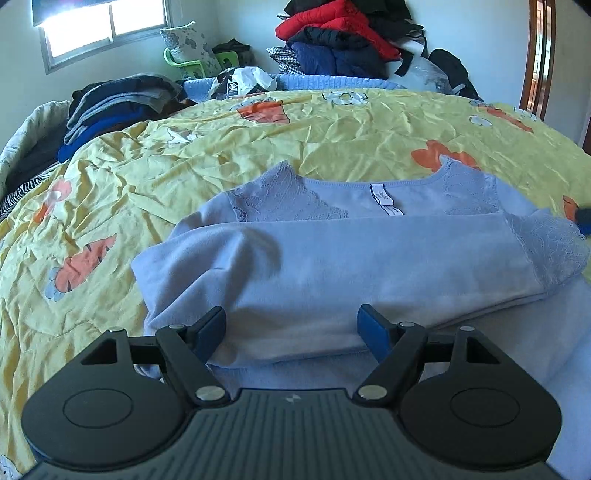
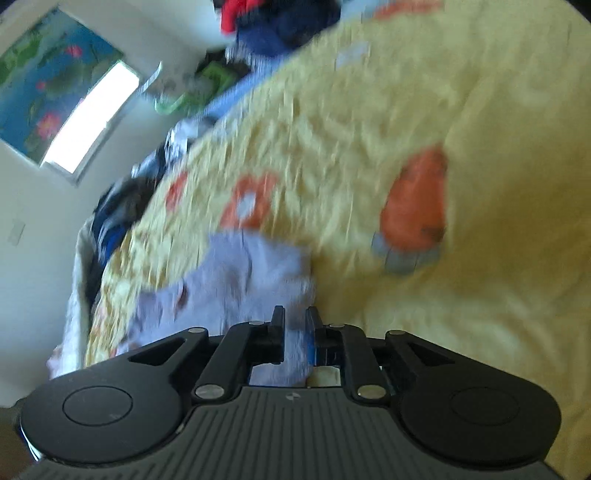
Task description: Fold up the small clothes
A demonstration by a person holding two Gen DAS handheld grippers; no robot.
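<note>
Lavender cotton fills the left wrist view: a small top [image 1: 332, 251] with lace shoulders lies on the yellow bedspread [image 1: 184, 166], its lower part already folded up across the body so the neck label [image 1: 384, 195] shows just beyond the fold edge. The left gripper [image 1: 291, 325] sits low over the near edge of the fold with its jaws spread wide, one finger on either side of a stretch of cloth and nothing pinched between them. Stacked dark clothes [image 1: 110, 107] lie at the far left of the bed, and a heap of red and navy jackets [image 1: 332, 33] sits behind it.

From the right wrist, everything is smeared by motion and tilted hard. The right gripper [image 2: 295, 328] has its jaws drawn close together with pale lavender cloth between them, so it looks to be clamped on a part of the top [image 2: 229, 284]; which edge it has I cannot tell through the blur. The bedspread [image 2: 480, 184] with its orange prints runs away beyond.

To my eye the next fold is being carried over by the right side. It would go best if the left gripper pressed or pinned the near edge so the folded layer does not slide, while the right one lays its cloth down flat and square, lining up edges before letting go, since thin jersey bunches easily.
</note>
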